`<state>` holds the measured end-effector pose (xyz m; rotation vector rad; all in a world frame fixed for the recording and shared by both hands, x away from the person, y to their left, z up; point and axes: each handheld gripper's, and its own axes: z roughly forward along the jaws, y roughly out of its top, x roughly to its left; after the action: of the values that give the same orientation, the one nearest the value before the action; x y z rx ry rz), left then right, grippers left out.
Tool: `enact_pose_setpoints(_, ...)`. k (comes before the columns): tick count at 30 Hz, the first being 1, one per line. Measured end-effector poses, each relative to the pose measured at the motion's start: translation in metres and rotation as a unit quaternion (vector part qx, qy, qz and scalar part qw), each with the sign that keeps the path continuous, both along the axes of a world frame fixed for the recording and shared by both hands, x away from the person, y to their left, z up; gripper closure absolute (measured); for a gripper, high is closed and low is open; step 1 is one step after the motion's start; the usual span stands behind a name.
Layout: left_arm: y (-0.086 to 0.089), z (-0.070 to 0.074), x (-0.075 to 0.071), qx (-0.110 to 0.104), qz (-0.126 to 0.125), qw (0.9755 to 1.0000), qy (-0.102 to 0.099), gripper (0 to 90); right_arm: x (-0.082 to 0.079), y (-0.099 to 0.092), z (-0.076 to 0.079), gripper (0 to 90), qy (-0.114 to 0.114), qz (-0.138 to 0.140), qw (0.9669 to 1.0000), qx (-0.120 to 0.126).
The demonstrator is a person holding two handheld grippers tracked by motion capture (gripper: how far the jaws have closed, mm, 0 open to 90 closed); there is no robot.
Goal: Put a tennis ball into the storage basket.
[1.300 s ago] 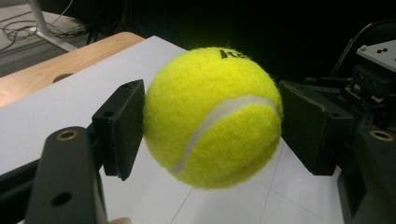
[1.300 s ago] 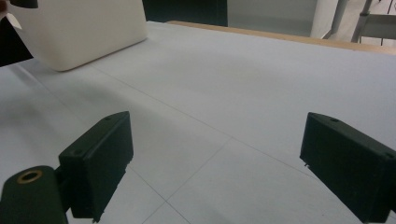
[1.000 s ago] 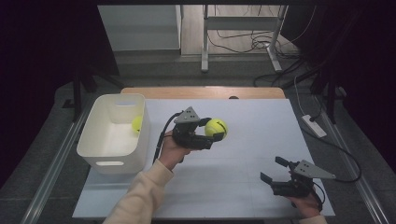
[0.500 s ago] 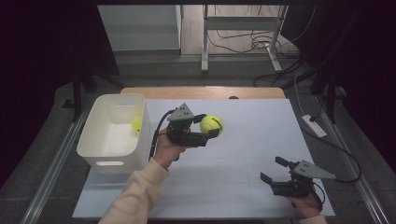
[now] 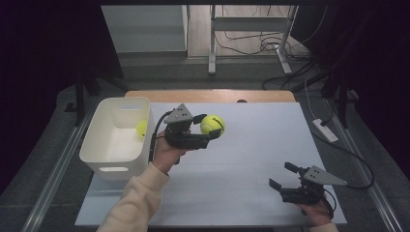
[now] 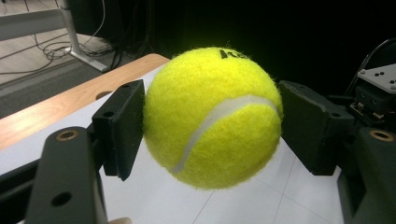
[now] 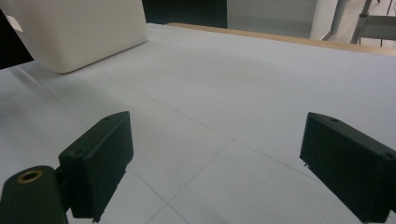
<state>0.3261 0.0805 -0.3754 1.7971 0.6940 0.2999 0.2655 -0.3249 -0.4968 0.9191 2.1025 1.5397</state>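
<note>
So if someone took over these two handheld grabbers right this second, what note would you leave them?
Left gripper: shut on a tennis ball, held clear above the white table, just right of the white bin.
Right gripper: open, nothing between its jaws, low over the table's near right corner.
Done: one other tennis ball already lies in the bin.
Left: probably carry the held ball over the bin and release it there.
</note>
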Motion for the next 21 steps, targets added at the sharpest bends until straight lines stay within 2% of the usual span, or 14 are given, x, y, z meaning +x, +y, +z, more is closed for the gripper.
enact_pose_setpoints(5, 0.004, 0.003, -0.001, -0.011, 0.000, 0.9999, 0.000, 27.4, 0.000, 0.000, 0.000, 9.5, 0.000, -0.001, 1.0000, -0.001)
enact_pose_setpoints(21, 0.022, 0.013, -0.003, -0.010, 0.028, 0.9994, -0.017, 27.5, 0.000, -0.001, 0.000, 9.5, -0.002, -0.002, 1.0000, -0.003)
